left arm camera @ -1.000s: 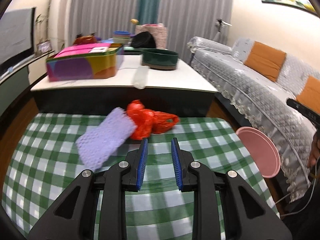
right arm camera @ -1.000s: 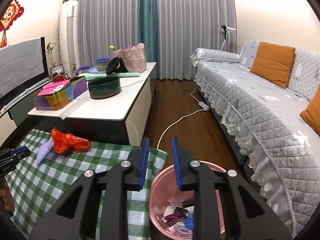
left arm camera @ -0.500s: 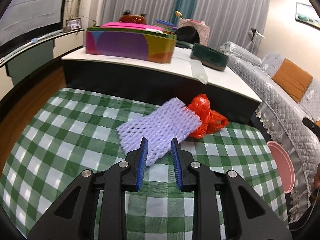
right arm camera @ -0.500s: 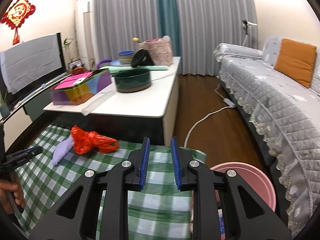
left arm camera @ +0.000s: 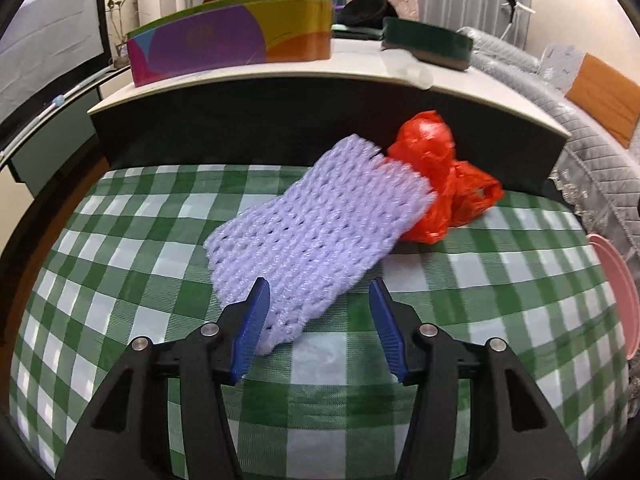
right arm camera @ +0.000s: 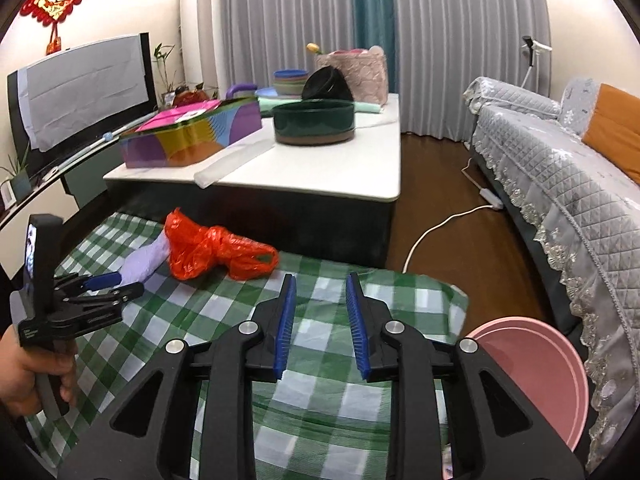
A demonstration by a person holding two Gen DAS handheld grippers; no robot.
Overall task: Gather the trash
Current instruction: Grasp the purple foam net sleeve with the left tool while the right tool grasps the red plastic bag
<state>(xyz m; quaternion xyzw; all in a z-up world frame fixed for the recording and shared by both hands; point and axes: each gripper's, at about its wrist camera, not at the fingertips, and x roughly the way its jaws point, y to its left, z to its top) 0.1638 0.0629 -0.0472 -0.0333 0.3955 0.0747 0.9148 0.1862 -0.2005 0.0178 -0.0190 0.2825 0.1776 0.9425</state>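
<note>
Before us a green checked cloth (left arm camera: 120, 264) covers the worktop. Near its far edge lies the purple foam net (left arm camera: 316, 232), touching the red plastic bag (left arm camera: 440, 184). Our left gripper (left arm camera: 320, 300) is opening, fingers straddling the net's near end without pinching. Our right gripper (right arm camera: 320, 300) is opening over bare cloth, empty.

I count two pieces of trash on the checked cloth (left arm camera: 120, 320): one purple foam net (left arm camera: 316, 232) and one orange plastic bag (left arm camera: 444, 184). One pink bin (right arm camera: 532, 376) stands beside the cloth. On the white table (right arm camera: 320, 176) I see one colourful box (right arm camera: 192, 136) and one dark green bowl (right arm camera: 314, 122). Two grippers are in view, left (left arm camera: 320, 320) and right (right arm camera: 320, 320).
</note>
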